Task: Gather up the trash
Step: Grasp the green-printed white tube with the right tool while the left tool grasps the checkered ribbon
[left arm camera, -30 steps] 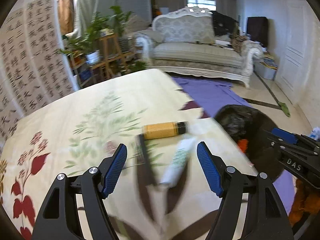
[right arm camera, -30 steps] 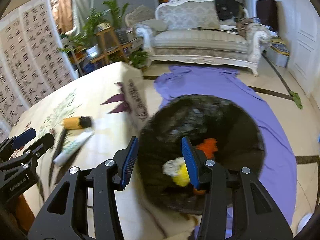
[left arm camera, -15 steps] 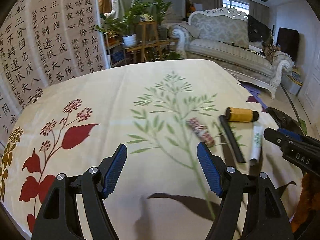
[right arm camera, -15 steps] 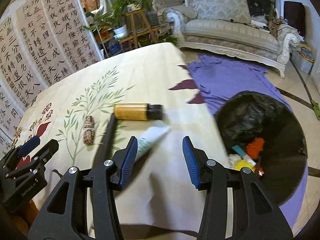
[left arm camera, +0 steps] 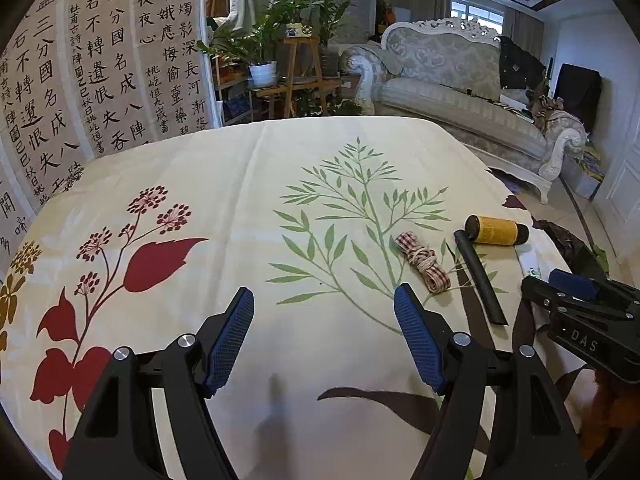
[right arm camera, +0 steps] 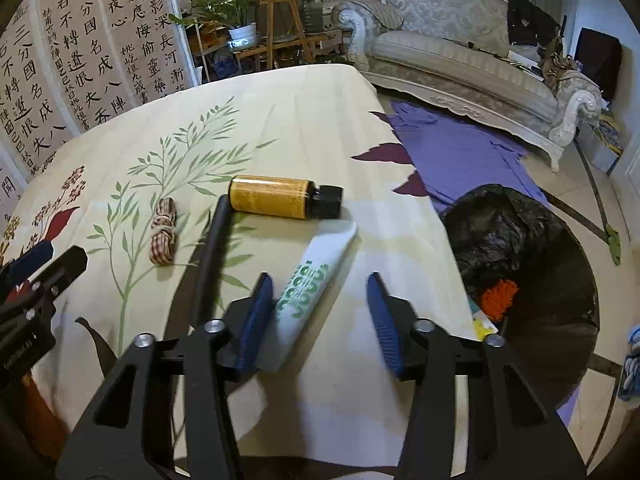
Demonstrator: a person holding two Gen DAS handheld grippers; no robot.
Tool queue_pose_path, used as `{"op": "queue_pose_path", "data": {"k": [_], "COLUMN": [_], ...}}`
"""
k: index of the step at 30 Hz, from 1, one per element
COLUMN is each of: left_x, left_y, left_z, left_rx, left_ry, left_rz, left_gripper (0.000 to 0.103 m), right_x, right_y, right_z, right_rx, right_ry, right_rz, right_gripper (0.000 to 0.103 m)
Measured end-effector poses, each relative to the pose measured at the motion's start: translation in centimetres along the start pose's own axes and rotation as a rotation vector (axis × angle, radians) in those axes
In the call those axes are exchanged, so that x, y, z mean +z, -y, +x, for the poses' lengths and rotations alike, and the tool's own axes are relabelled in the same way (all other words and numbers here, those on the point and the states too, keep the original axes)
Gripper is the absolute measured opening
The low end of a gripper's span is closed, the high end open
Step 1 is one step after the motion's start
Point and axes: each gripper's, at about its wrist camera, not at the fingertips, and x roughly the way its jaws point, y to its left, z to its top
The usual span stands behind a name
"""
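Both views swing from bin bag [right arm camera: 516, 240] back over table [left arm camera: 240, 168]; right gripper [right arm camera: 320, 316] closing around white tube [right arm camera: 316, 284], left gripper [left arm camera: 324, 332] wide, empty; bottle [right arm camera: 280, 197], black stick [right arm camera: 212, 256], ribbon bundle [right arm camera: 164, 230] remain.

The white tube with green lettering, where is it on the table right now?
In the right wrist view the white tube lies near the table's right edge, just below the yellow bottle, beside the black stick.

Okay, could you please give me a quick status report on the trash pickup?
Left gripper open, empty. Right gripper closing around the white tube, not yet pinched. Bottle, black stick, cord bundle lie beside. Bin bag clear.
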Motion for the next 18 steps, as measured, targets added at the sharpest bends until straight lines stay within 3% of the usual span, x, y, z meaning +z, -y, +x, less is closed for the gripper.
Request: {"op": "queue_pose_path", "data": {"k": [4, 18], "left_x": [0.1, 1.0], "left_y": [0.5, 3.2], "left_z": [0.1, 0.8], "left_rx": [-0.014, -0.058], "left_ry": [-0.003, -0.025], "left_rz": [0.008, 0.051], "left_gripper": [0.071, 0.071], "right_x": [-0.2, -1.1], "right_y": [0.4, 2.3], "right_z": [-0.2, -1.9], "right_rx": [-0.005, 0.004], "right_ry": [-0.002, 0.027], "right_rz": [-0.018, -0.011], "right_gripper": [0.019, 0.016]}}
